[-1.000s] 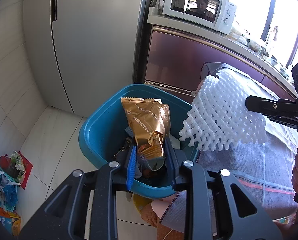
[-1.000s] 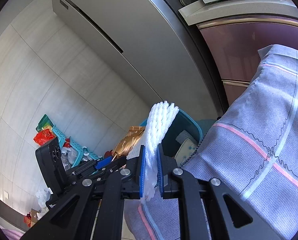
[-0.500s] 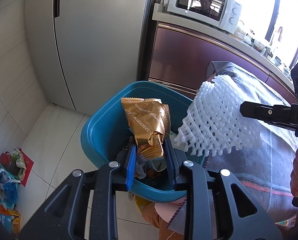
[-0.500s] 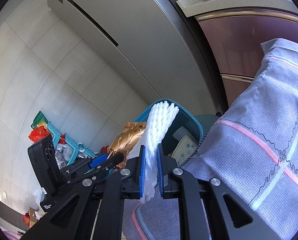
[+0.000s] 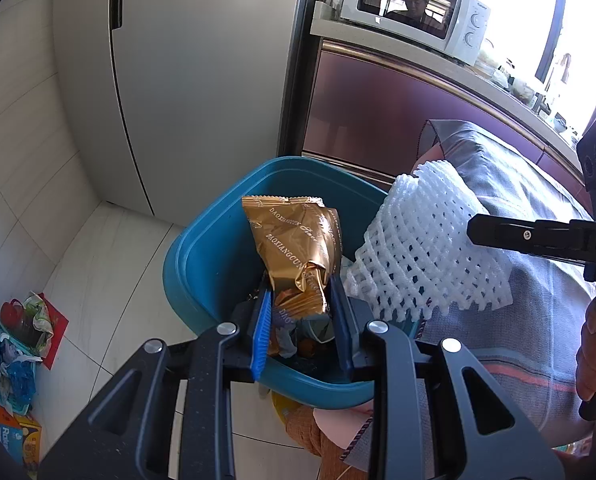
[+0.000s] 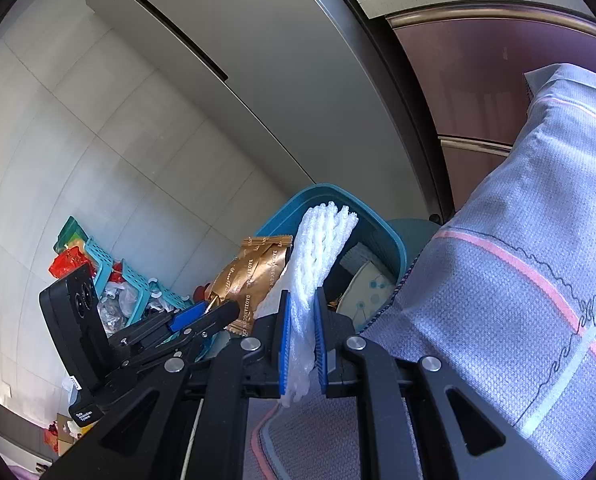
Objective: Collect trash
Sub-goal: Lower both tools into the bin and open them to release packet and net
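A blue trash bin stands on the floor beside the table, with several scraps inside. My left gripper is shut on a gold snack wrapper and holds it over the bin's opening. My right gripper is shut on a white foam fruit net. In the left wrist view that foam net hangs at the bin's right rim, over the table's edge. The right wrist view shows the bin, the gold wrapper and the left gripper just left of the net.
A grey cloth with pink stripes covers the table at right. A steel fridge and a maroon cabinet with a microwave stand behind the bin. Teal baskets of clutter lie on the tiled floor at left.
The right gripper has carried the foam net leftward, closer to the bin's rim. The left gripper with the gold wrapper has stayed over the bin.
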A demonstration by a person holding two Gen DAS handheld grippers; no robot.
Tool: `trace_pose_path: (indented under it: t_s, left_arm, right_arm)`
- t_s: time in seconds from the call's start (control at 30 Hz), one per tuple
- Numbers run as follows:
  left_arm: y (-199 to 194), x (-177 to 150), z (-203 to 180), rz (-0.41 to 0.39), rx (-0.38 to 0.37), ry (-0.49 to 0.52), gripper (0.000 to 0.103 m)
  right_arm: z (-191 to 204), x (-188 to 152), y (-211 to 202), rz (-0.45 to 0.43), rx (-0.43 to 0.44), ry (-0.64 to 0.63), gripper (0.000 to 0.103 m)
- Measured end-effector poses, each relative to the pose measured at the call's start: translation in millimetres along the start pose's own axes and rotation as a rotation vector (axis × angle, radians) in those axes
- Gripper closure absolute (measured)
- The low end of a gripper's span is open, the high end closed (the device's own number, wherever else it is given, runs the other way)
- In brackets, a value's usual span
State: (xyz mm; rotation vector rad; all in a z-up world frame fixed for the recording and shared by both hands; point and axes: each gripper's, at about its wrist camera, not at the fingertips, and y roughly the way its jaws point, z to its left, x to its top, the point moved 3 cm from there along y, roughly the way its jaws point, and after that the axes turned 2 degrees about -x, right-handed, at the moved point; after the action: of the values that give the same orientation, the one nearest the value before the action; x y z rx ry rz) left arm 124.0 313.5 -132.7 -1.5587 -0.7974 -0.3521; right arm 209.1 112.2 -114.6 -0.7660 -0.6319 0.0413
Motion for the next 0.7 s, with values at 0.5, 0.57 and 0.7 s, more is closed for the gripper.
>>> trace_pose_path:
  t_s: [0.5,0.57,0.7]
  left_arm:
    - [6,-3,2,0.007,0.011,-0.009,0.074]
    - [9,-3,3,0.013,0.017,-0.008,0.073]
    - [17,-3,8,0.029,0.034,-0.013,0.072]
  right_arm:
    - [7,4,20,0.027,-0.007,-0.01,0.093]
    - [8,5,25,0.034,-0.011,-0.011,0.093]
    - [16,6,36,0.055,-0.023,-0.022,0.091]
